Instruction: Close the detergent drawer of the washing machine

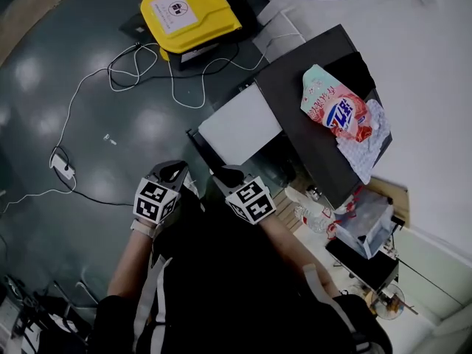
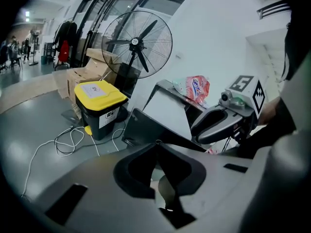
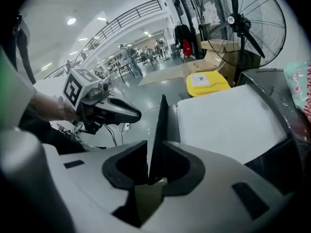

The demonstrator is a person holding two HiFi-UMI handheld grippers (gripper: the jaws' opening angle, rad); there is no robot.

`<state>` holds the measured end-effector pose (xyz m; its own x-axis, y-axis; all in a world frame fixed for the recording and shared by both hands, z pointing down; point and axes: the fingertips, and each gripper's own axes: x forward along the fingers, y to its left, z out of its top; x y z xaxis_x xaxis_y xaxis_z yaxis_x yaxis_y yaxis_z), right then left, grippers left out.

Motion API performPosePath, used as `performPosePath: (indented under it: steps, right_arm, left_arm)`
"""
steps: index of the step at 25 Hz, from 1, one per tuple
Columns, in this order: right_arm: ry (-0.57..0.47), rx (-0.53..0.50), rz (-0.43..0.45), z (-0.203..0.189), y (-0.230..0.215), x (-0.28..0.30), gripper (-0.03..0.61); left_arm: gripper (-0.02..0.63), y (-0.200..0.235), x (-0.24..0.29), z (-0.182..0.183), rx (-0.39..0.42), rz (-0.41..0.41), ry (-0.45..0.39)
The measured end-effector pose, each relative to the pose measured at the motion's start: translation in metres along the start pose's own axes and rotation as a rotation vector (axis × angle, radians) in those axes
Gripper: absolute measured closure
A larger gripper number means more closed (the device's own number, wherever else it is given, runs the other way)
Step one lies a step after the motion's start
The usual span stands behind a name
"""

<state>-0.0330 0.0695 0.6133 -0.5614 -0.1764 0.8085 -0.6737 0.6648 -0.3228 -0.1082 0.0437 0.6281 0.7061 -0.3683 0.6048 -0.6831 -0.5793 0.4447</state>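
Observation:
The washing machine (image 1: 313,87) has a dark top. Its drawer (image 1: 240,127) stands pulled out, showing a flat white face (image 3: 228,123) and a thin dark front panel (image 3: 159,125). My right gripper (image 1: 227,174) is at the near corner of that panel. In the right gripper view its jaws (image 3: 156,147) are shut on the panel's edge, which runs straight between them. My left gripper (image 1: 171,172) hangs just to the left of the drawer, a little apart from it. Its jaws (image 2: 156,144) are shut with nothing in them, and the dark panel (image 2: 146,130) lies just beyond.
A pink detergent bag (image 1: 338,113) and a cloth (image 1: 369,142) lie on the machine's top. On the floor stand a yellow-lidded bin (image 1: 190,12), loose white cables (image 1: 140,65) and a power strip (image 1: 61,167). A standing fan (image 2: 138,45) is behind. Clutter (image 1: 361,227) crowds the right.

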Motion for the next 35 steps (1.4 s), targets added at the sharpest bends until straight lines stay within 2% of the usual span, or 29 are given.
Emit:
performPosePath:
  steps: [10, 16, 28, 35]
  right_arm:
    - [0.054, -0.005, 0.028, -0.016, -0.003, 0.021, 0.477]
    - [0.041, -0.009, 0.038, -0.019, 0.0, 0.024, 0.511]
    - [0.008, 0.02, 0.056, -0.017, -0.001, 0.018, 0.522]
    - [-0.031, 0.044, 0.029, -0.007, -0.013, 0.006, 0.526]
  left_arm:
    - [0.601, 0.001, 0.034, -0.008, 0.002, -0.028, 0.046]
    - [0.601, -0.006, 0.05, -0.009, 0.016, -0.044, 0.069]
    - [0.601, -0.016, 0.06, -0.005, 0.072, -0.029, 0.107]
    - [0.603, -0.02, 0.065, 0.012, 0.068, -0.035, 0.08]
